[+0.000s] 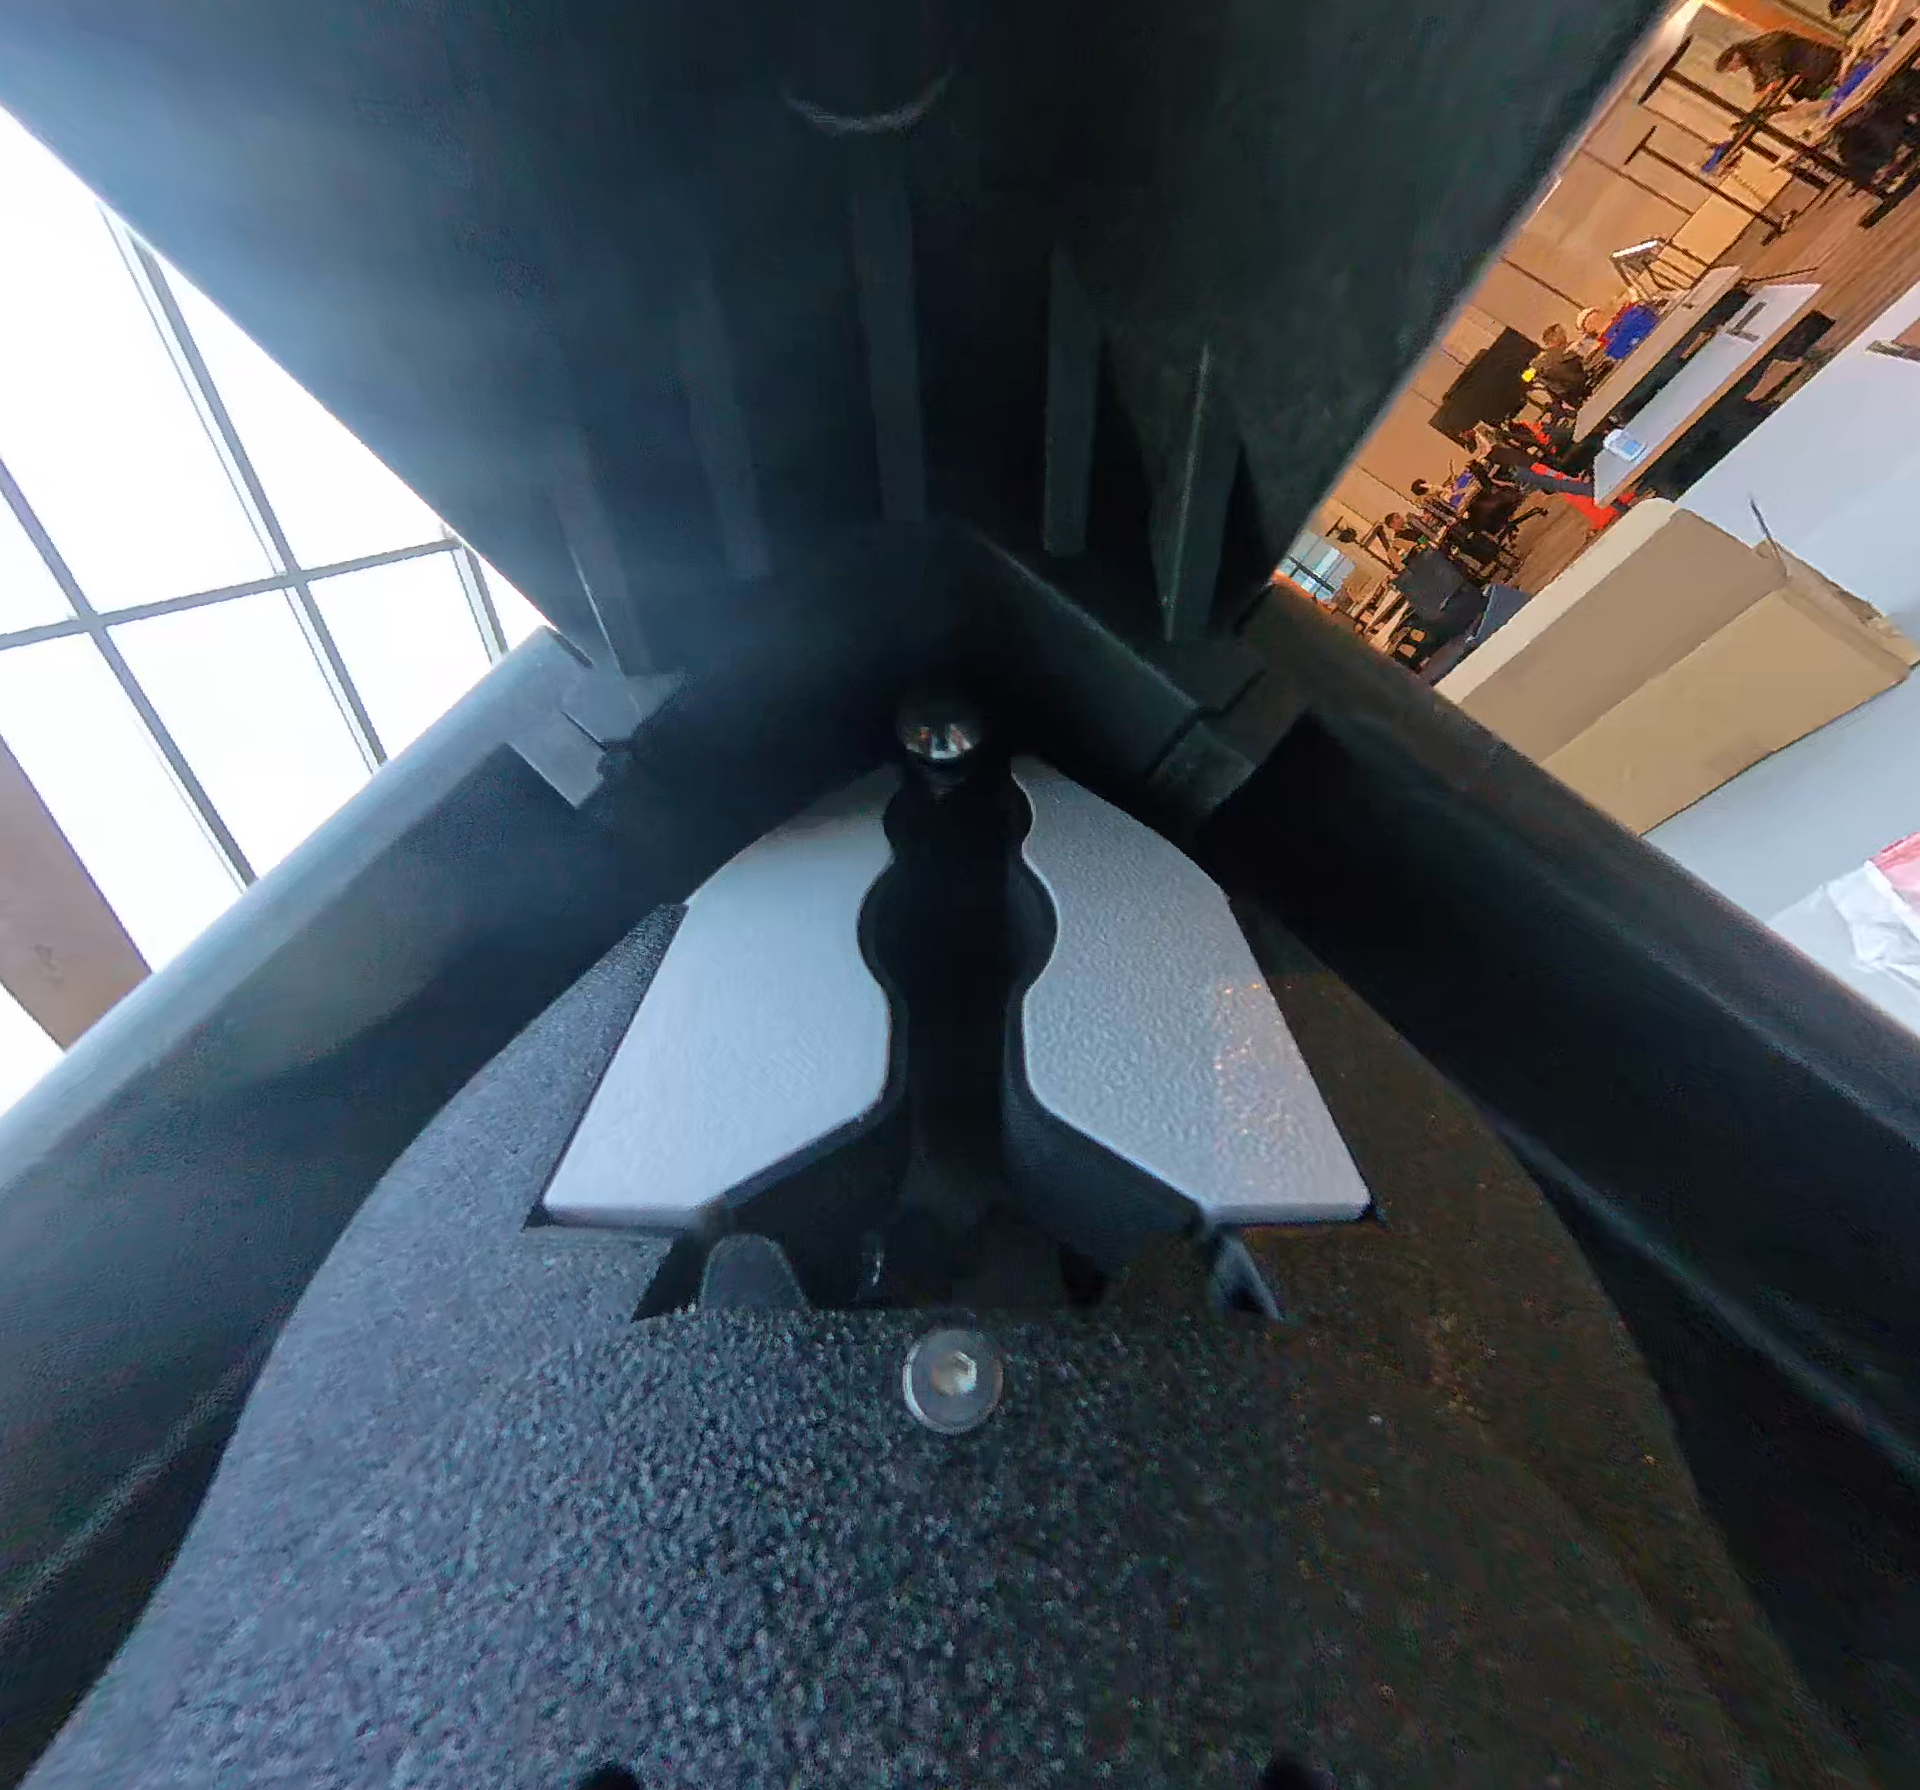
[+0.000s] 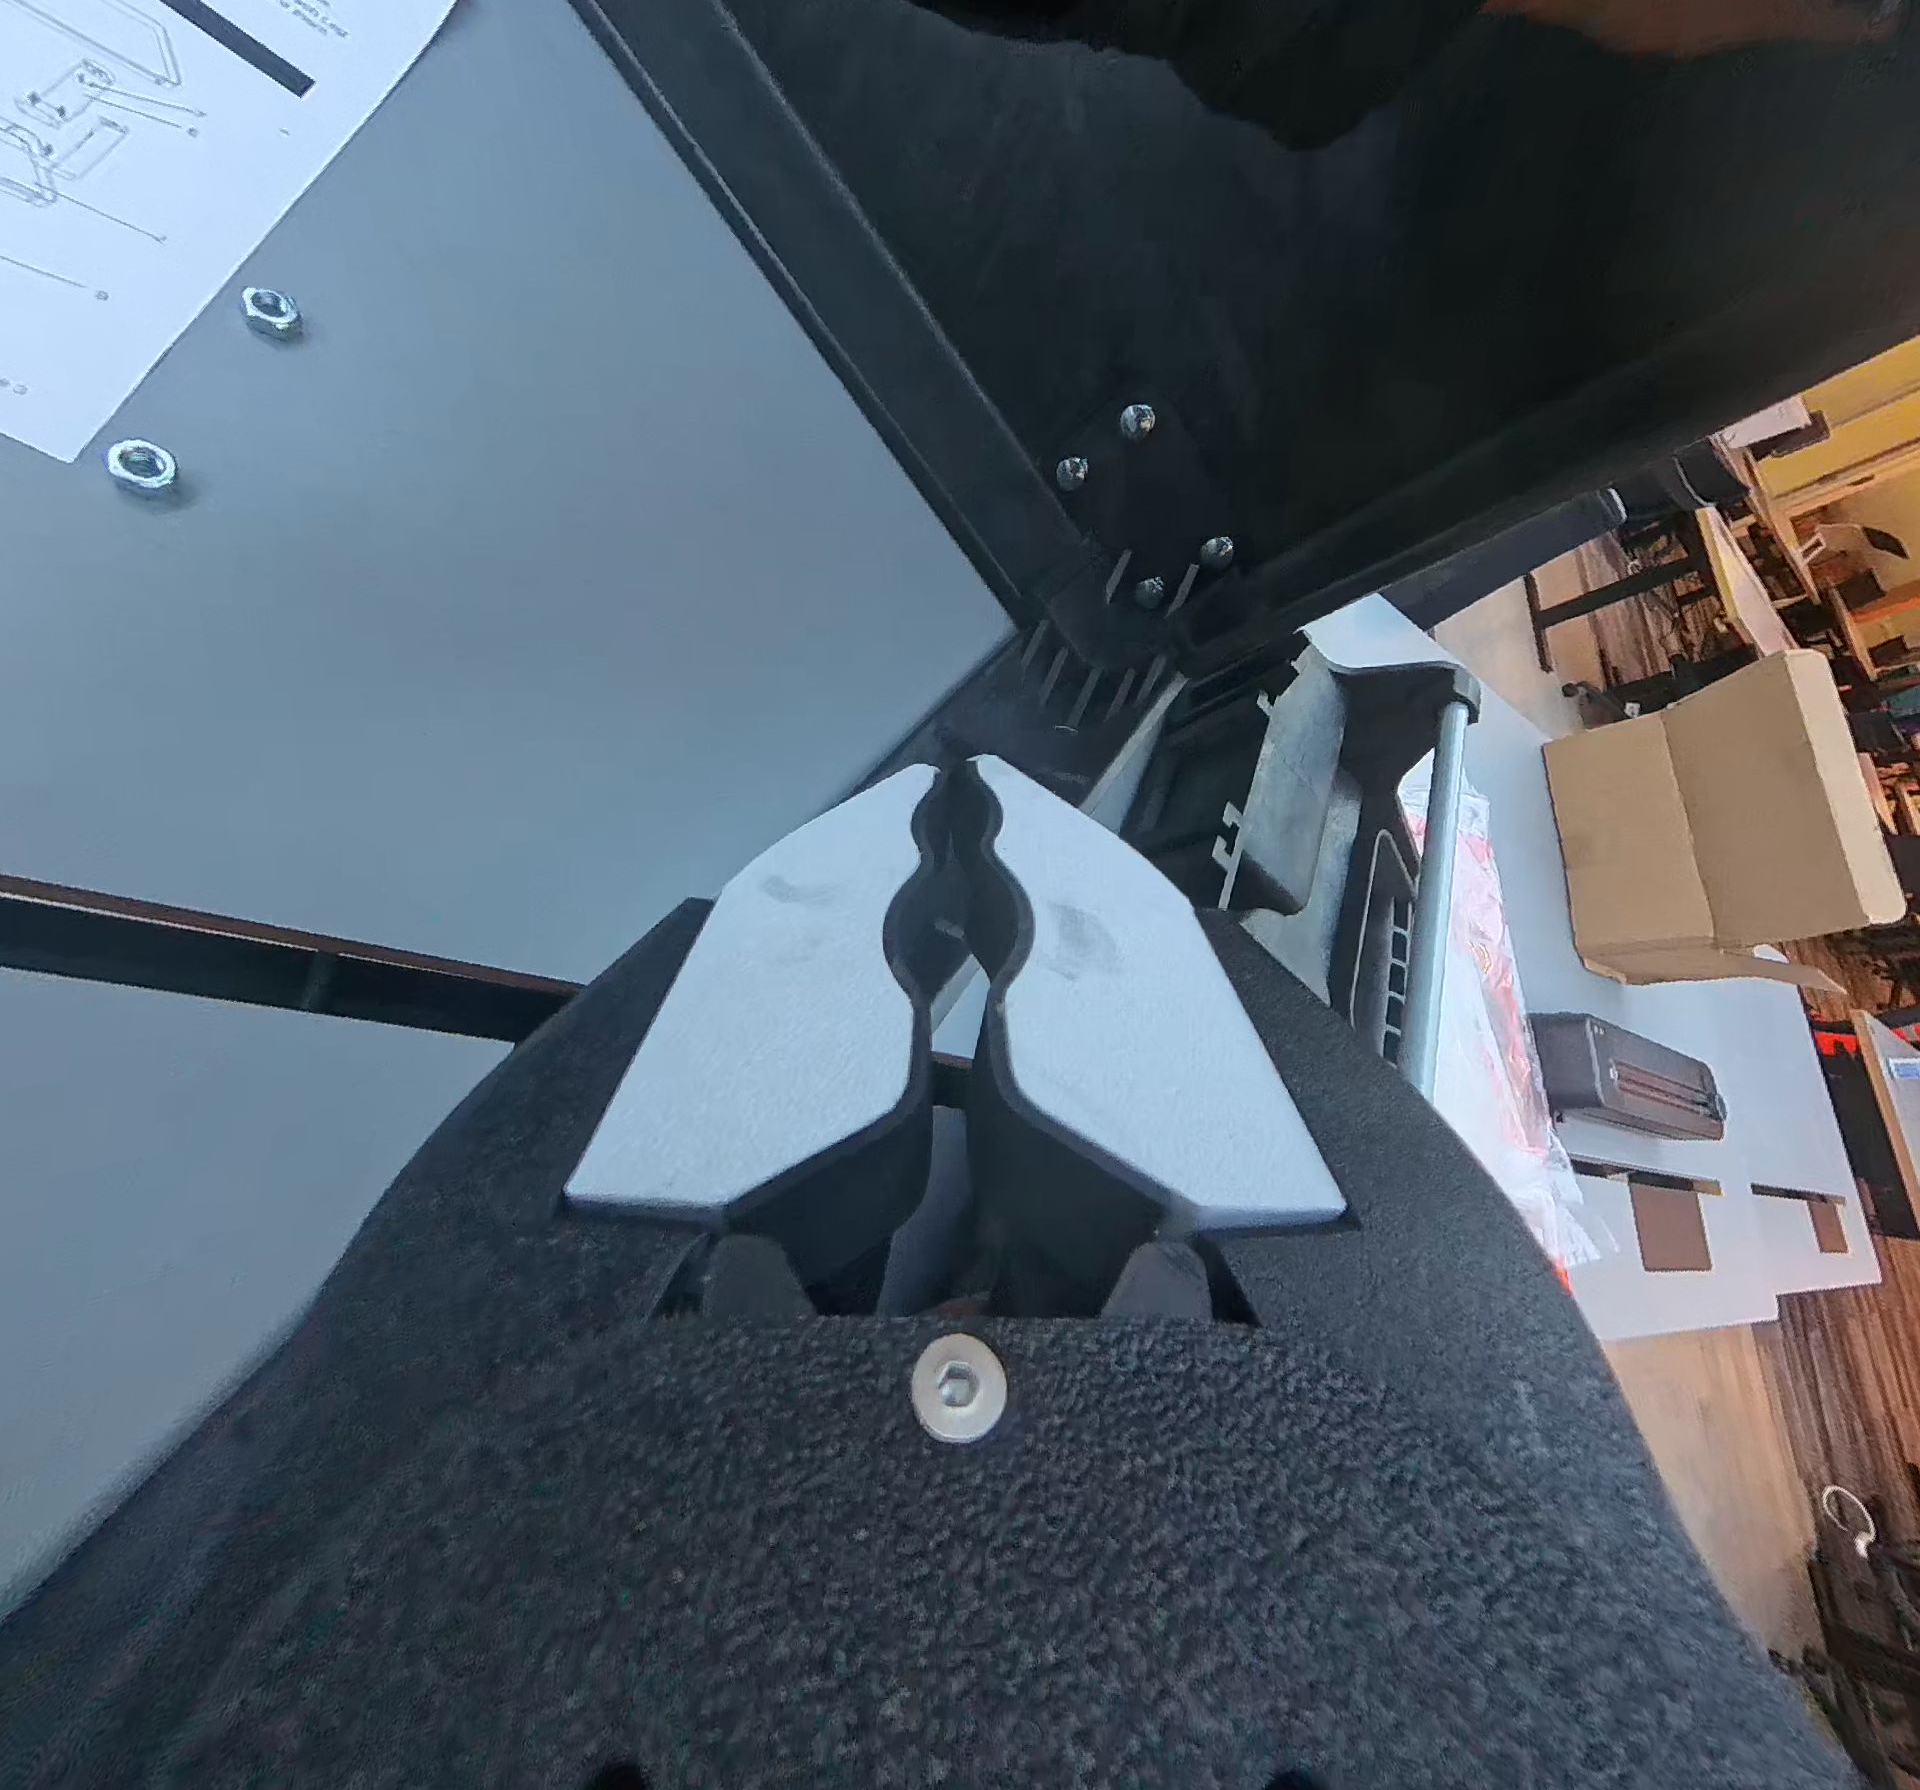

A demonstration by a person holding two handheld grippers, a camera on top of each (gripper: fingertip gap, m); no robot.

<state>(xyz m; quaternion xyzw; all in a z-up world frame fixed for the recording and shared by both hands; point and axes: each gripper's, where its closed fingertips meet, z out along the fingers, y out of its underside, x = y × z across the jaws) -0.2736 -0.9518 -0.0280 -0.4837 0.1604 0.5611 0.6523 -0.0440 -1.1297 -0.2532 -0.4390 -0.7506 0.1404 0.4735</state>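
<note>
The left hand-held gripper (image 1: pixel 951 784) is seen pressed close against a large black frame (image 1: pixel 1039 234), at the inner corner where two of its black bars meet. A round-headed metal screw (image 1: pixel 938 734) stands at that corner, and its head lies right at the tips of the grey fingers (image 1: pixel 748 1034). A narrow gap is kept between the fingers; the shank of the screw seems to sit in it, but whether it is actually pinched cannot be told. A bright window (image 1: pixel 156 452) is seen past the frame on one side, and a cardboard box (image 1: pixel 1683 660) on a white surface on the other.

The right hand-held gripper (image 2: pixel 958 772) is shown clenched, its grey fingers (image 2: pixel 790 1034) meeting at the tips with nothing visible between them. It is held over the grey tabletop (image 2: pixel 468 649), just short of the frame's outer corner (image 2: pixel 1127 597), where a black bracket (image 2: pixel 1143 493) is fixed with four small screws. The left hand-held gripper (image 2: pixel 1340 805) is seen just beyond that corner, under the frame. A printed sheet (image 2: pixel 177 109) lies toward a far corner of the tabletop, with two metal nuts (image 2: pixel 271 311) beside its edges, well apart from the gripper. A cardboard box (image 2: pixel 1714 815) and a small dark device (image 2: pixel 1626 1080) are seen on a white tabletop beyond.
</note>
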